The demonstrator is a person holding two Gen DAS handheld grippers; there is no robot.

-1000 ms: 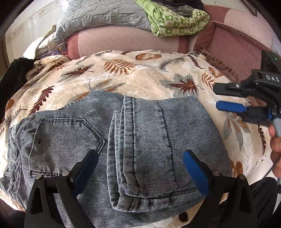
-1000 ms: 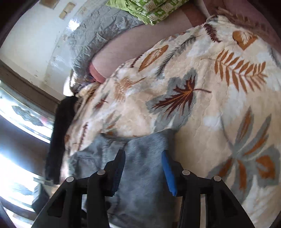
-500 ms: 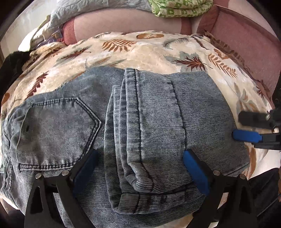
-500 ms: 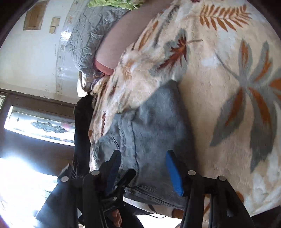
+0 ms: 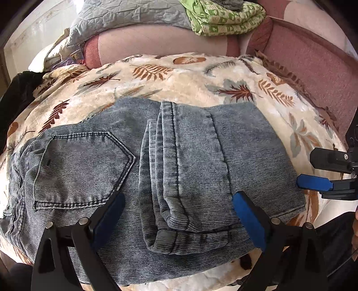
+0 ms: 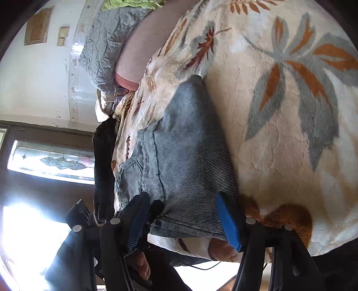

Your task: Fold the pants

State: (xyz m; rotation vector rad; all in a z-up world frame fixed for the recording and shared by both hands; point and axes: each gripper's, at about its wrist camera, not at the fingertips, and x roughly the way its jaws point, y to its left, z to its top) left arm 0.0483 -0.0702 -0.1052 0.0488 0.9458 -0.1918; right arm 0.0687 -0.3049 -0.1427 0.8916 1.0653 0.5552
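Note:
Grey-blue jeans point(image 5: 156, 167) lie folded on a leaf-print blanket point(image 5: 179, 76), back pocket at the left, the leg hems folded over the middle. My left gripper point(image 5: 176, 219) is open and empty, hovering over the jeans' near edge with the hem fold between its blue pads. My right gripper point(image 5: 313, 172) shows at the right in the left wrist view, turned sideways, just off the jeans' right edge. In the right wrist view the right gripper point(image 6: 183, 215) is open, its jaws on either side of the jeans' point(image 6: 183, 156) folded edge, not closed on it.
A pink sofa back point(image 5: 313, 62) rims the blanket at the rear and right. A grey quilt point(image 5: 125, 18) and a green folded blanket point(image 5: 223, 18) lie on top. Dark clothing point(image 5: 18, 94) lies at the left. A window point(image 6: 51, 161) shows in the right wrist view.
My left gripper pulled back slightly from the jeans. My right gripper rolled sideways and came closer to the jeans' right edge, opening wider.

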